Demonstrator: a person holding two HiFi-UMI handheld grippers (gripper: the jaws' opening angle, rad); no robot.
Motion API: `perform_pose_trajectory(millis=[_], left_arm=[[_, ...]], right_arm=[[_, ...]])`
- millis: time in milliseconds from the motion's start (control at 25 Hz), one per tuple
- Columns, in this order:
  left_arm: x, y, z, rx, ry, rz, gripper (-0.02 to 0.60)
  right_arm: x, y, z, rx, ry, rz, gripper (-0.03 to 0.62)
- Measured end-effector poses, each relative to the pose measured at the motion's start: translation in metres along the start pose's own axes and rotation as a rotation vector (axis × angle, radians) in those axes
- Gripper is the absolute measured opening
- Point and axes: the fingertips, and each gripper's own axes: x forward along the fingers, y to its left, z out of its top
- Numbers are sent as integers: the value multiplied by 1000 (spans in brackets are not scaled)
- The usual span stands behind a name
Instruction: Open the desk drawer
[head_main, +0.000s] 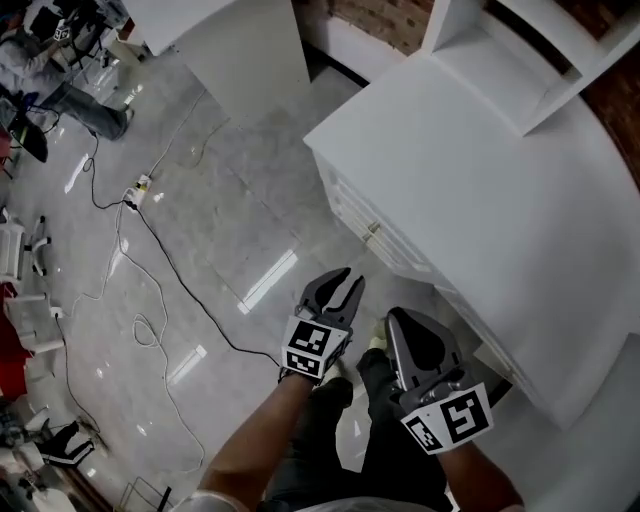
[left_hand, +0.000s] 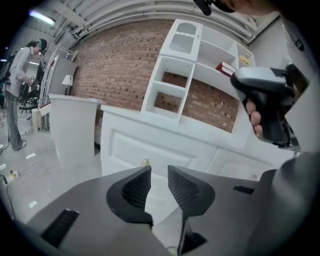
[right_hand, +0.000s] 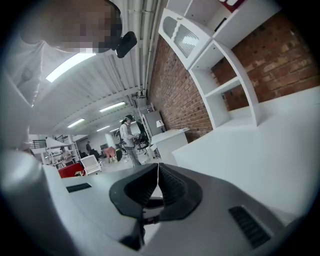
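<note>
**While both grippers hang low, the knob sits just ahead of the left jaws**

Since the left gripper (head_main: 340, 285) leads, it is the nearer of the 2 to the desk drawer (head_main: 372, 215). Its jaws stand apart with nothing between them. The right gripper (head_main: 394, 320) hangs nearer the person, jaws together and empty.

In the left gripper view the left gripper (left_hand: 159, 172) faces the drawer (left_hand: 150, 147) front, which runs left to right. The small brass knob (left_hand: 145, 162) shows just left of the gap between the jaws, not yet reached. I judge a short advance and a slight leftward shift would line it up.

The right gripper view shows none of this. There the right gripper (right_hand: 158, 167) looks along the white desk (right_hand: 270, 150) top toward the far room. Beyond the drawer rise the shelf unit (left_hand: 187, 75) and the brick wall (left_hand: 120, 65).
</note>
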Motion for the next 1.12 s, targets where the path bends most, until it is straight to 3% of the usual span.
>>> perform_pose_trajectory(millis=[240,400,680,880,920,960,1120], left_arm=[[90,55,-113,41,66,3,120],[144,83,-162,80,100,11,141],[194,95,-196,155,134,-27,149],[215,99,-216,167,168,-33,147],[217,99,-217,168,171,-32,140],[217,100,-218,166,168,-30,91],[211,102,-218,137,162,-24,80]], right_arm=[[36,-40,-91,28,-5,-46,18],[52,-62,-132,39,-4,-55,18],[72,-75,-162,32,12,-45,18],[77,-81,-172,22,16,-39,18],[78,-82,-173,21,19,-40,18],[77,-82,-174,21,23,-42,18],[74,-84,-177,30,44,-52,18]])
